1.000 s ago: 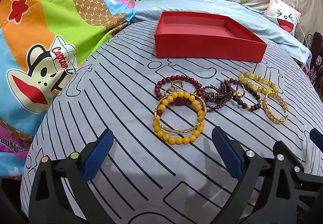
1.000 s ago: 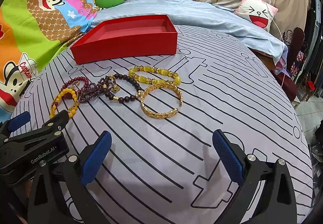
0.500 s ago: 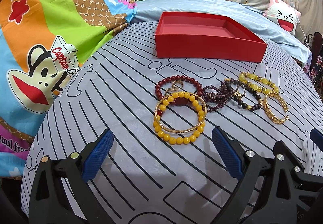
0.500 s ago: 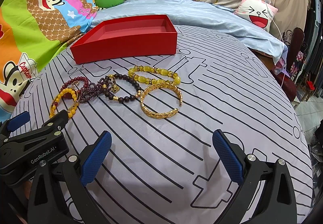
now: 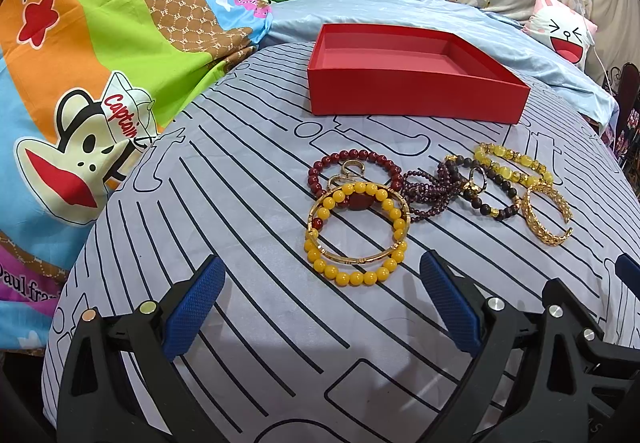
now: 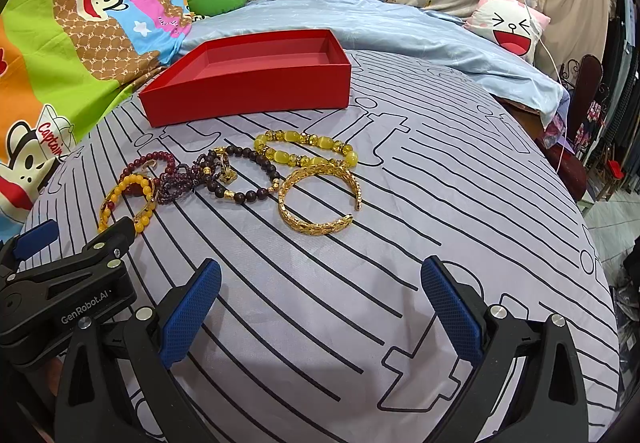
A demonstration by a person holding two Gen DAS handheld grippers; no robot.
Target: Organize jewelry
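left wrist view: left gripper released, as is right gripper. bracelets lie mid-frame, the red box above. the yellow bead bracelet overlaps a gold bangle; pinching one could drag both.

Two low wrist views, shared bracelets

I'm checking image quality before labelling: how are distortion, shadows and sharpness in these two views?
Left wrist view: strong fisheye bending, the red box edges curve; soft shadow under the fingers; bracelets sharp. Right wrist view: same barrel distortion with dark corners; gold cuff bracelet crisp, no glare.
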